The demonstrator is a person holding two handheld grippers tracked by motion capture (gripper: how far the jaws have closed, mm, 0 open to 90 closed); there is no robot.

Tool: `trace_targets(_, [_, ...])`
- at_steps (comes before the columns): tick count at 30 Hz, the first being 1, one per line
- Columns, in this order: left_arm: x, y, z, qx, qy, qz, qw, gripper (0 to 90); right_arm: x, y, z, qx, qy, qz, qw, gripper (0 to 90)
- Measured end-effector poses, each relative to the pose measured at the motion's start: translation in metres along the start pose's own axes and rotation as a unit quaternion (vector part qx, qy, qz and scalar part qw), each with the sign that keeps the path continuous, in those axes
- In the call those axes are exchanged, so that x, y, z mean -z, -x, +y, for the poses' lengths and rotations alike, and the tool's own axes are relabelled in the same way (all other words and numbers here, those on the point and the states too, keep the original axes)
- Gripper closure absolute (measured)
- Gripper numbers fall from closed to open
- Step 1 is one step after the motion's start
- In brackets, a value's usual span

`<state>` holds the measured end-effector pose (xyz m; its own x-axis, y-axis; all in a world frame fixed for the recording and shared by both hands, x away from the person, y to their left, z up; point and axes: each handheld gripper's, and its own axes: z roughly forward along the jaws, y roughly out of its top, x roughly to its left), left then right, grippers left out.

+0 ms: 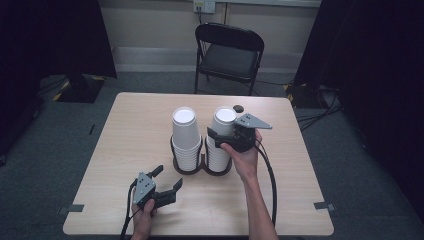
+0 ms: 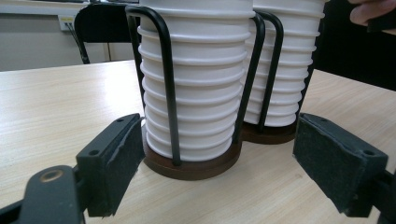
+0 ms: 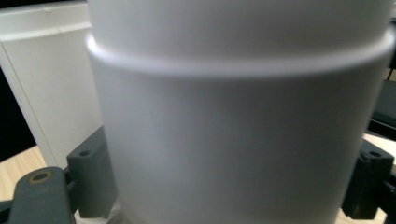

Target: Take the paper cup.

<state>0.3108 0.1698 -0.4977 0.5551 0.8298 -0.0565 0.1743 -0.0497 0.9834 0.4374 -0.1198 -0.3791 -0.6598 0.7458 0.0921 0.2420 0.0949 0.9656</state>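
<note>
On the table's [image 1: 125, 120] near left, the left tool [image 1: 167, 188] rests wide open and empty, facing the left cup stack [image 1: 185, 137]. To the right, the right tool [image 1: 218, 138] clasps the top cup [image 1: 223, 122] of the right cup stack [image 1: 218, 155]; too tight a nesting may lift several cups or tip the wire holder [image 1: 202, 166].

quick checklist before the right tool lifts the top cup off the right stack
1. Right tool straddles the right cup stack, one jaw each side: ok.
2. Jaws clamped on the cup: cannot tell; the right gripper view is too close and blurred.
3. Left tool open and low on the table, short of the left cup stack: ok.
4. Both stacks upright in the black wire holder: ok.
5. Holder braced against lifting: not ok, nothing holds it.
</note>
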Motion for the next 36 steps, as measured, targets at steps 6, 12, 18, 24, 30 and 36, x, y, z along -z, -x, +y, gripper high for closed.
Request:
trace_targets(6, [0.000,0.000,0.000,-0.003,0.000,0.001,1.0000,16.1,-0.005,0.000,-0.009,-0.003,-0.008,-0.008,0.9999,10.8])
trace_targets(12, [0.000,0.000,0.000,-0.002,0.001,0.001,1.0000,16.0,-0.004,-0.003,-0.011,0.001,-0.008,-0.015,0.9999,11.6])
trace_targets(18, [0.000,0.000,0.000,-0.002,0.000,0.000,1.0000,16.0,-0.003,-0.001,-0.008,0.000,-0.005,-0.010,0.9999,13.1])
trace_targets(24, [0.000,0.000,0.000,0.003,0.002,0.002,1.0000,16.0,-0.002,-0.002,-0.005,0.004,-0.002,-0.012,0.9999,13.5])
trace_targets(30, [0.000,0.000,0.000,-0.004,0.001,0.001,1.0000,16.1,0.003,-0.002,0.002,0.007,0.013,-0.011,0.9998,13.7])
trace_targets(36, [0.000,0.000,0.000,-0.004,0.001,0.001,1.0000,16.1,0.005,-0.003,0.006,0.005,0.018,-0.010,0.9998,13.8])
